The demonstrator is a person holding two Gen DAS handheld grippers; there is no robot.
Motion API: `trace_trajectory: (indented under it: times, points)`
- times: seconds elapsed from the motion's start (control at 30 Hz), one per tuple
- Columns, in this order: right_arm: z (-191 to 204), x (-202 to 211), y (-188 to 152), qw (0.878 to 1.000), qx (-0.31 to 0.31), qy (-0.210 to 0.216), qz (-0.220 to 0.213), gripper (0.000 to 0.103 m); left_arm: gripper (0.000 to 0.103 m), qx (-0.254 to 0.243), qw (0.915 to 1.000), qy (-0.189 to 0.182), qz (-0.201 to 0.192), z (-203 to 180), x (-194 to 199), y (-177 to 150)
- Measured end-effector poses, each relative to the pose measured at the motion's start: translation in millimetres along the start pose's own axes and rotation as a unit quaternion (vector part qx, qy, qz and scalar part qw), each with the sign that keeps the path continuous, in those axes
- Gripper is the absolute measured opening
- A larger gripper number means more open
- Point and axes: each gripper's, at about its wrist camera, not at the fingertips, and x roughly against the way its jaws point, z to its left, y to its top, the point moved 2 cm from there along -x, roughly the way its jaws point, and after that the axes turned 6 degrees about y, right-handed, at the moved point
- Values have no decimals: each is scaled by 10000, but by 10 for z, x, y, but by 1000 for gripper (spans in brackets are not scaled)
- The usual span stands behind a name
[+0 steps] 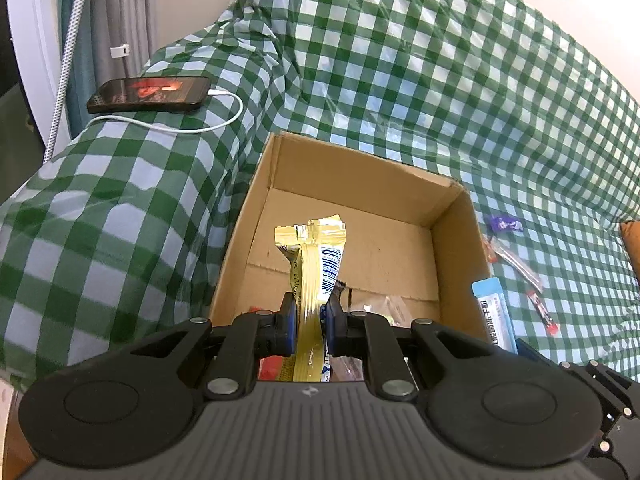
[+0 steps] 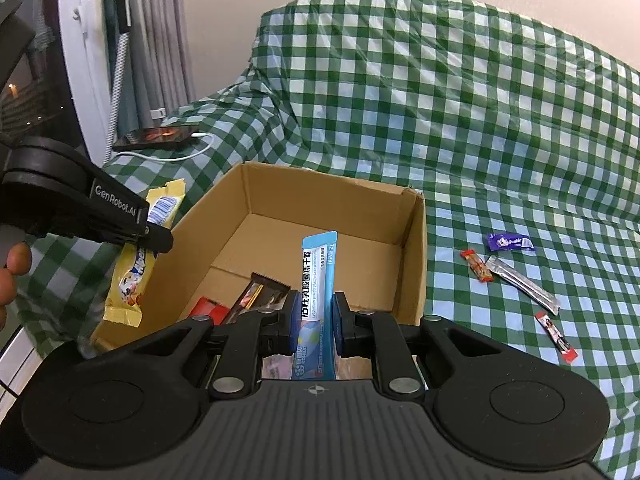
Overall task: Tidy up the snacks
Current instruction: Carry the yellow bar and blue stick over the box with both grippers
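An open cardboard box (image 1: 360, 172) (image 2: 412, 248) sits on a green checked cloth. My left gripper (image 1: 311, 314) is shut on a yellow snack packet (image 1: 314, 264), held upright over the box's near left part. From the right wrist view that packet (image 2: 132, 276) hangs at the box's left wall under the left gripper (image 2: 154, 236). My right gripper (image 2: 316, 320) is shut on a light blue snack stick (image 2: 318, 276), held over the box's near side; the stick (image 1: 494, 312) shows beside the box's right wall in the left view. A dark brown bar (image 2: 260, 292) and a red packet (image 2: 208, 308) lie in the box.
On the cloth right of the box lie a purple candy (image 2: 510, 242), a small red packet (image 2: 476, 266), a silver stick (image 2: 524, 284) and another red packet (image 2: 558, 336). A phone (image 1: 150, 94) with a white cable rests at the far left. A person's fingers (image 2: 14, 268) show at the left edge.
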Motion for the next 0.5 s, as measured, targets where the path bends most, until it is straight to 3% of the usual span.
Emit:
trace_trajectory:
  times: [0.5]
  points:
    - [-301, -794, 177, 9988, -114, -33, 484, 18, 15, -155, 9994, 182, 234, -168, -779, 306]
